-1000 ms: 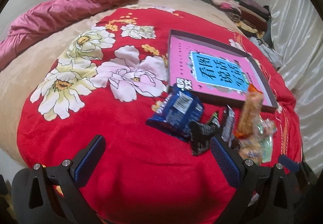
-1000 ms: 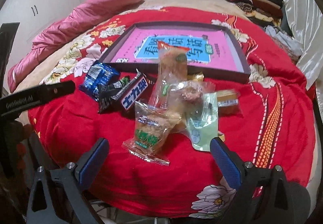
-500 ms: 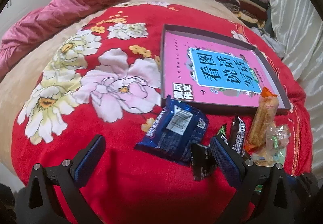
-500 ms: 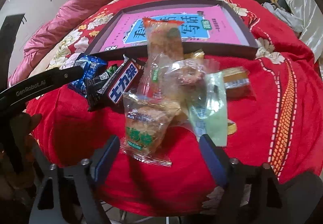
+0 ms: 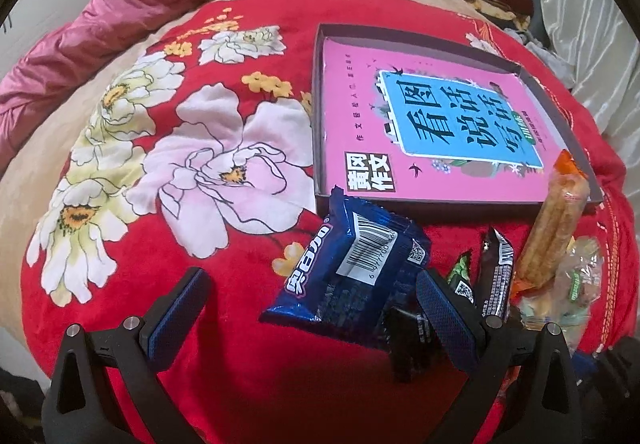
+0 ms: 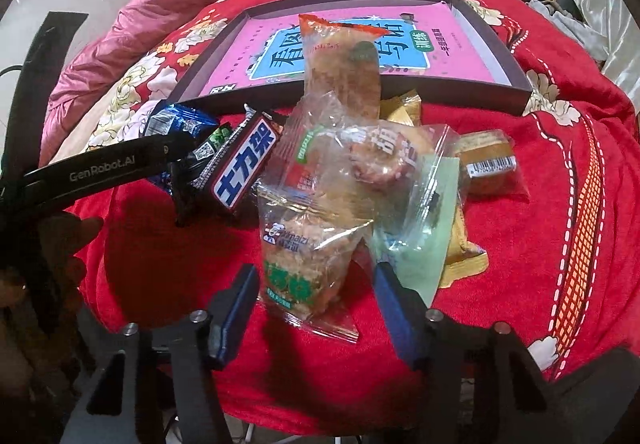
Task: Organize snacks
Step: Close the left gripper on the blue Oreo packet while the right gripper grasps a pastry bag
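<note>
**Snacks heaped at the blanket's near edge**

The left gripper (image 5: 312,300) hangs wide open over the blue packet (image 5: 352,268), its jaws apart. The right gripper (image 6: 316,300) (also open) straddles the green-labelled clear packet (image 6: 304,264). The pile lies on the red blanket (image 5: 160,244), just before the box (image 6: 516,56) with its pink book (image 5: 420,116).

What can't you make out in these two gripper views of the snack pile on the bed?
- Right wrist view: the blue packet is mostly hidden behind the left gripper.
- Left wrist view: the black wrapper is partly covered by that gripper's finger, label unreadable.
- Right wrist view: the yellow packet lies under the clear bags, so its print is hidden.
</note>
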Motion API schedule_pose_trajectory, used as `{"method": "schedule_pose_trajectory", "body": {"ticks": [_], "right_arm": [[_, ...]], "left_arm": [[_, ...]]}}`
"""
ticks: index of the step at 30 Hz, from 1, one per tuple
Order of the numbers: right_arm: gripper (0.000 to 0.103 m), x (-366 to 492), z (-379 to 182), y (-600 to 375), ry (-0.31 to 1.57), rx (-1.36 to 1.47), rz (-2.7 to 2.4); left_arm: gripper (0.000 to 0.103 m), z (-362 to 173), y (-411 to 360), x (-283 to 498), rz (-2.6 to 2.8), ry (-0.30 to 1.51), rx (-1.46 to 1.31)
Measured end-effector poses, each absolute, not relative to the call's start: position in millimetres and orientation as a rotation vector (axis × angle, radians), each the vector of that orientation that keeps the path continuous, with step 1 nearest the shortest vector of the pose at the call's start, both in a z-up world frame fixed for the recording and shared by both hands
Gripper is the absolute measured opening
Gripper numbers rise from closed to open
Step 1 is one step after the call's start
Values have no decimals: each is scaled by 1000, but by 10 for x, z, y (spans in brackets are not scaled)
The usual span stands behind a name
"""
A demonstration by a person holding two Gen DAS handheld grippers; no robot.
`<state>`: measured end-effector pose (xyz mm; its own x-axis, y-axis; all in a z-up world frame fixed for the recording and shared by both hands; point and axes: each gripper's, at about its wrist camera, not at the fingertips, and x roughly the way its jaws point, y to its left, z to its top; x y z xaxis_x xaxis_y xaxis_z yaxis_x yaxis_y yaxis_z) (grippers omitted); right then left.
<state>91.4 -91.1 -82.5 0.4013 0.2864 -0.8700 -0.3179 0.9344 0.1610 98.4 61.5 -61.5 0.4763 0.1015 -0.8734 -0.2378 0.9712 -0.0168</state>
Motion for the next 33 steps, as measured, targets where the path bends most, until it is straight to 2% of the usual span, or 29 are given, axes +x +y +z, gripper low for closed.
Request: {"method": "schedule_pose_trajectory", "body": {"ticks": [4,13,18,33], "right_arm": [[43,915,-809,-964,1088,-2,400],[42,888,-704,-1082,1057,60,420],[42,872,-678,-1196,1056,100,417],[41,782,-446,-1222,945,110,492]], "left_arm": [[100,-651,635,993,193,1069,-178],[78,-647,689,940,141,1065,-250],[58,-627,672,930,104,1057,-263],[35,-551,783,791,8,1013,-340]]}}
